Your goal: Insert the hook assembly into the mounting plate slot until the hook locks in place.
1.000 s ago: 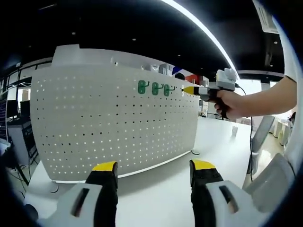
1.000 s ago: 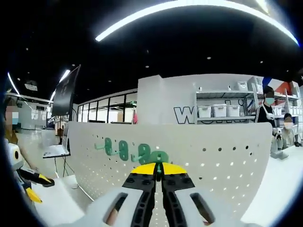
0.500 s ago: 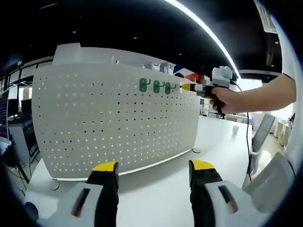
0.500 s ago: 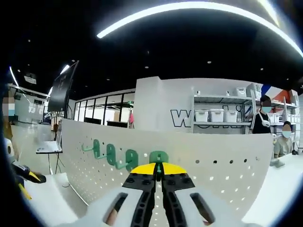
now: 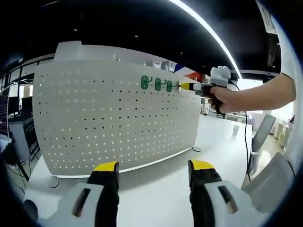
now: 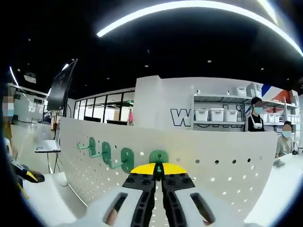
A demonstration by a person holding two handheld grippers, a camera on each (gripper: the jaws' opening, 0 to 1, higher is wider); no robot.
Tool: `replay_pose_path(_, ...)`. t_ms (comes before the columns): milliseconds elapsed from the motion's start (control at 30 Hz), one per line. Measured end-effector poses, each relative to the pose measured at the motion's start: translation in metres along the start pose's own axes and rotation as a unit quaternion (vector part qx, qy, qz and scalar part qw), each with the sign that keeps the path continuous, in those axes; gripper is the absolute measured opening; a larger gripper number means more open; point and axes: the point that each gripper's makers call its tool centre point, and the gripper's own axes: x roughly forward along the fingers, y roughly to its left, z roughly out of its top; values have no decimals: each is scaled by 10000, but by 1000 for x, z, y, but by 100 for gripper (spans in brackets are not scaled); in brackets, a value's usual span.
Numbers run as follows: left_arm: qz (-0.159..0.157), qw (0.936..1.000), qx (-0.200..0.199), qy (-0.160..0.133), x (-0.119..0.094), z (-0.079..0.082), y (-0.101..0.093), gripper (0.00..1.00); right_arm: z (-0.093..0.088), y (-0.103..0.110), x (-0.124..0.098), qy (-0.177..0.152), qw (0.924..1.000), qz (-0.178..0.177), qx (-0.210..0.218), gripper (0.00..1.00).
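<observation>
Left gripper view: the left tool (image 5: 152, 172) hangs wide apart and empty above the white table (image 5: 161, 194), in front of the upright pegboard (image 5: 113, 118). Since the earlier frame the right tool (image 5: 187, 86) has closed in on the board's top edge, just beside three green hooks (image 5: 156, 84) already mounted there. Right gripper view: its tips (image 6: 158, 169) are pinched on a green hook (image 6: 158, 156), now nearer the board; whether it is seated is hidden behind the tips.
</observation>
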Motion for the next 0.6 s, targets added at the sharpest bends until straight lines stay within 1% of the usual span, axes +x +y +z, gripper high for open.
replay_pose_path(133, 5, 10000, -46, 8, 1, 0, 0, 61, -1, 0, 1, -15, 10000, -16, -9, 1)
replay_pose_path(367, 12, 10000, -68, 35, 1, -3, -1, 60, -2, 1, 2, -29, 9999, -159, -6, 1)
replay_pose_path(467, 21, 10000, -75, 38, 0, -4, 0, 60, -2, 3, 2, -24, 9996, -269, -76, 1)
replay_pose_path(600, 18, 10000, -79, 46, 0, -4, 0, 60, -2, 2, 3, -6, 9989, -460, -31, 1)
